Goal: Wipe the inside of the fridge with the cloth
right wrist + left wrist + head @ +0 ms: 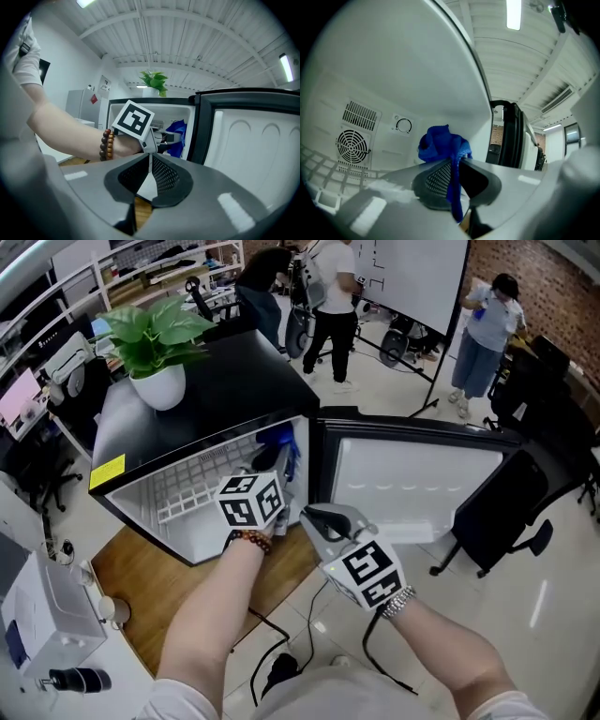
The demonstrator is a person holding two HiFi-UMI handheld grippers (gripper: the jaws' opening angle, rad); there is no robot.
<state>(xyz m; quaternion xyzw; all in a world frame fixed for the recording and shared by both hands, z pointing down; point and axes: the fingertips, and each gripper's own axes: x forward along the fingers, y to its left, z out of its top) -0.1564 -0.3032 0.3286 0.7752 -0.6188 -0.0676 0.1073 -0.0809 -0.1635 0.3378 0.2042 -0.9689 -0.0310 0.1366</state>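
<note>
Inside the fridge (216,390), the left gripper (454,161) has its jaws pinched tight on the blue cloth (440,145), which seems just short of the fridge's back wall (389,136), though contact is hard to judge. The right gripper (151,165) hovers outside the fridge's opening, jaws together and empty. Only a thin fold is gripped, so the fridge's wire shelf (187,488) could snag it free.

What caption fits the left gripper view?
Left tongs clamp a crumpled blue cloth inside the white fridge.

You're getting no readable text here; the yellow label (107,472) on the fridge (225,399) is showing too small to read.
</note>
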